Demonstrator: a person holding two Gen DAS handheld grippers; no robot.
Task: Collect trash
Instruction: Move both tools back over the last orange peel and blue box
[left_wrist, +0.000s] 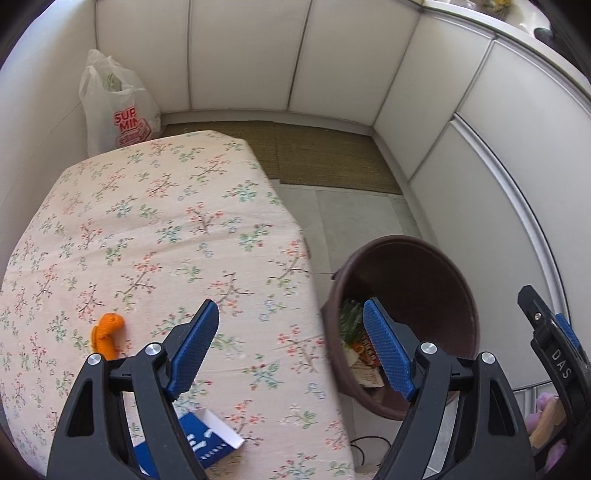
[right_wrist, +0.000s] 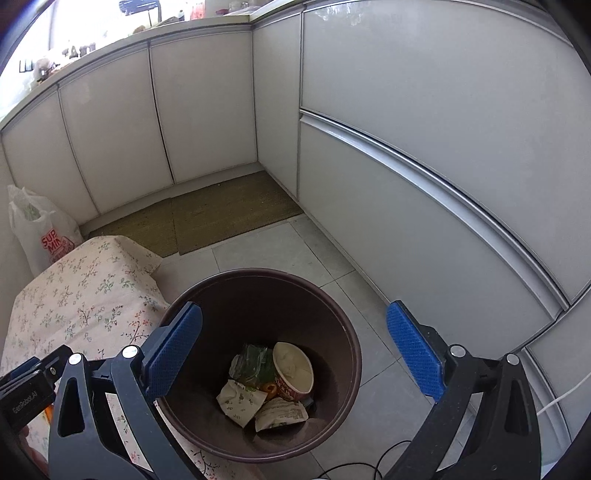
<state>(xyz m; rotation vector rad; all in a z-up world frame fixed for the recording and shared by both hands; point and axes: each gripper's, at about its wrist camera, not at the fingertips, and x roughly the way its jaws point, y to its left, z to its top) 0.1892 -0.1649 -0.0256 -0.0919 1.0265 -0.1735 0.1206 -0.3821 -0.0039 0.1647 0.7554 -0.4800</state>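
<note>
Orange peel (left_wrist: 107, 334), blue box (left_wrist: 207, 439) on tablecloth (left_wrist: 147, 221); bin (right_wrist: 347, 354) beside.

Your left claw (left_wrist: 290, 347) hangs over the table's (left_wrist: 155, 229) right edge. A peel scrap (left_wrist: 107, 336) lies on the cloth to its left, a box (left_wrist: 207, 439) beneath it. The bin (left_wrist: 424, 291) stands on the floor to its right. Ahead, past the table, a bag (left_wrist: 118, 107) sits against the cabinets (left_wrist: 332, 55). Your right claw (right_wrist: 295, 349) hangs above the bin, where a cup (right_wrist: 293, 371) and wrappers (right_wrist: 240, 400) lie.
</note>
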